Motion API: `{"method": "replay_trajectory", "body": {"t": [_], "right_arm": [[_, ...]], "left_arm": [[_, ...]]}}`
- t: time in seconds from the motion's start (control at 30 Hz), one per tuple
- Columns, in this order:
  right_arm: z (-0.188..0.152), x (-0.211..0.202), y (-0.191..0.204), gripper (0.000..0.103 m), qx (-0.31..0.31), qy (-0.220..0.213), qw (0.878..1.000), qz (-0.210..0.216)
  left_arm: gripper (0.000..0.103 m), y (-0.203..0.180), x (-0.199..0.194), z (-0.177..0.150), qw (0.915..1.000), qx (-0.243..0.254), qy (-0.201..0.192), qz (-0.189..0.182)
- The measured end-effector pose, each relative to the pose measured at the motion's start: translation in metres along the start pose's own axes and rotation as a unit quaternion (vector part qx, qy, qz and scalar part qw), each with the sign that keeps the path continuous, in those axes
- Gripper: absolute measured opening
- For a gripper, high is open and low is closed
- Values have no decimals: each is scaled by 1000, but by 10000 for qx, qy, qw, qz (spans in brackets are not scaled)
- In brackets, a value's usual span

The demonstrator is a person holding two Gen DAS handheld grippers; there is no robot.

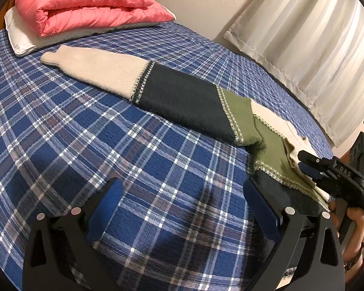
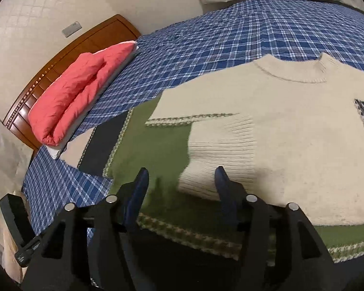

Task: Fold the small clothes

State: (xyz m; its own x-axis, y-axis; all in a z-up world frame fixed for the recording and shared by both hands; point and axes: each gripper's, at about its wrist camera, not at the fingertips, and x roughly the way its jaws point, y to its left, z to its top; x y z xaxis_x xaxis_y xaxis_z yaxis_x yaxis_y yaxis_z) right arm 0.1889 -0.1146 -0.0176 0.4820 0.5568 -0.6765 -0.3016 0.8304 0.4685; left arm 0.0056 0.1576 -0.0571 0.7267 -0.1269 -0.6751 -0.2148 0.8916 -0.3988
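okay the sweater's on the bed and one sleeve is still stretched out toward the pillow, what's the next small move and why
Probably take the left gripper up to the cream cuff and grip it. Its jaws stand open over bare plaid bedspread, and that sleeve lies fully stretched out, while the right gripper is open over the sweater body.

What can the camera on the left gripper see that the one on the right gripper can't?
Only the left wrist view shows the sweater's outstretched sleeve down to its cuff, and the hand holding the right gripper.

Only the right wrist view shows the sweater's cream neckline, the folded-over ribbed sleeve and the wooden headboard.

Both show the blue plaid bedspread, pink quilt and curtain.
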Motion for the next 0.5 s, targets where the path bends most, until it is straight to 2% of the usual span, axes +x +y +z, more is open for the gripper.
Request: {"method": "replay_trajectory", "body": {"t": [0.17, 0.27, 0.43, 0.5], "right_arm": [[-2, -19, -1, 56, 67, -27, 9992, 399], [-6, -48, -11, 56, 260, -161, 9972, 677], [-21, -117, -39, 57, 422, -613, 9955, 589], [-33, -152, -59, 59, 515, -945, 9935, 366]], "left_arm": [[98, 1, 0, 0, 10000, 0, 3, 1], [98, 0, 0, 0, 10000, -4, 5, -4], [98, -1, 1, -1, 10000, 32, 15, 41], [98, -1, 1, -1, 10000, 8, 13, 16]]}}
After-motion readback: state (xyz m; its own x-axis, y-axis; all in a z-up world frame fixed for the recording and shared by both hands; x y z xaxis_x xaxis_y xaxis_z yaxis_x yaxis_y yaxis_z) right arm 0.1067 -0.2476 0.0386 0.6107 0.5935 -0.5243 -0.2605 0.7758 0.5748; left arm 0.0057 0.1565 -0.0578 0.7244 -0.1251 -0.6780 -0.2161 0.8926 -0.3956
